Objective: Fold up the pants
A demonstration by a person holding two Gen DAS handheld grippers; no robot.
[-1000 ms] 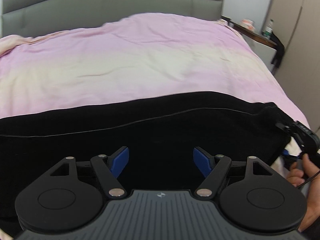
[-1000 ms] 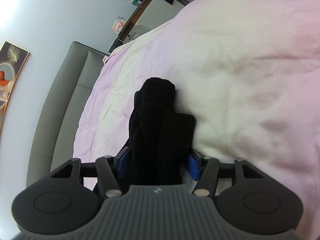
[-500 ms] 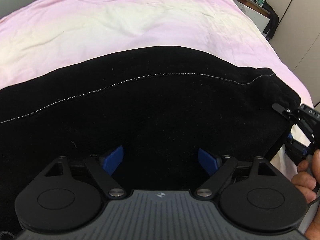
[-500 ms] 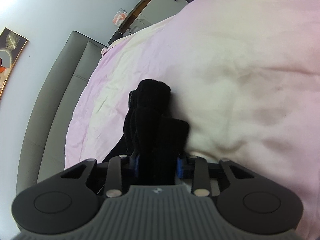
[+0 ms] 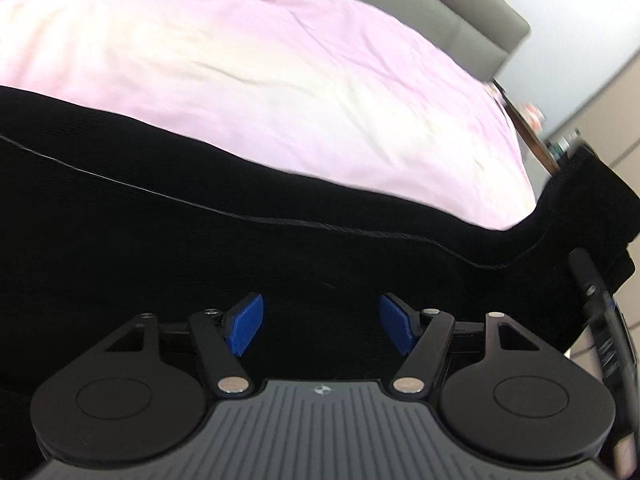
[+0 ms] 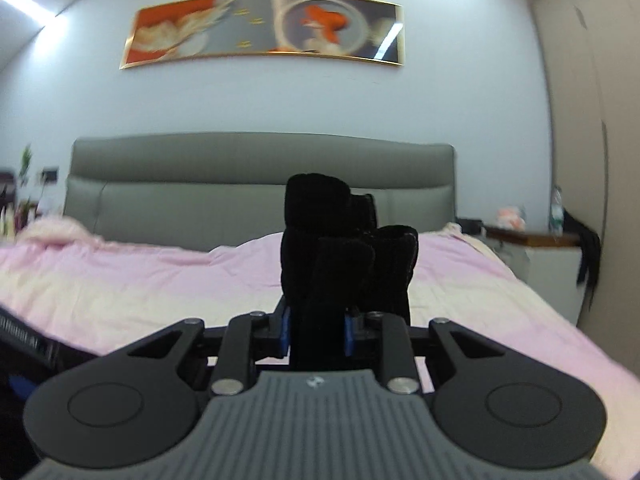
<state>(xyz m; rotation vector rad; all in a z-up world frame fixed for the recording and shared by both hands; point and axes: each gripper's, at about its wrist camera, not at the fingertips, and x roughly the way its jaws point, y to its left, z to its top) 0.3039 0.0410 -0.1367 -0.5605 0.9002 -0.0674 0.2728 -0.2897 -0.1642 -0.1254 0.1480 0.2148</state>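
Looks like mid first fold imo: right gripper has just clamped down on a bunched end of the black pants sticking up past its tips, left gripper jaws just narrowing but apart, gripping nothing w/ cloth spread under them on the pink bed, so next it prob carries that end across.

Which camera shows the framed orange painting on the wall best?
The right wrist view: the framed orange painting hangs whole above the grey padded headboard, slightly blurred. The left wrist view shows none of it.

Open pink bedspread beyond the black pants — headboard behind, nightstand alongside.
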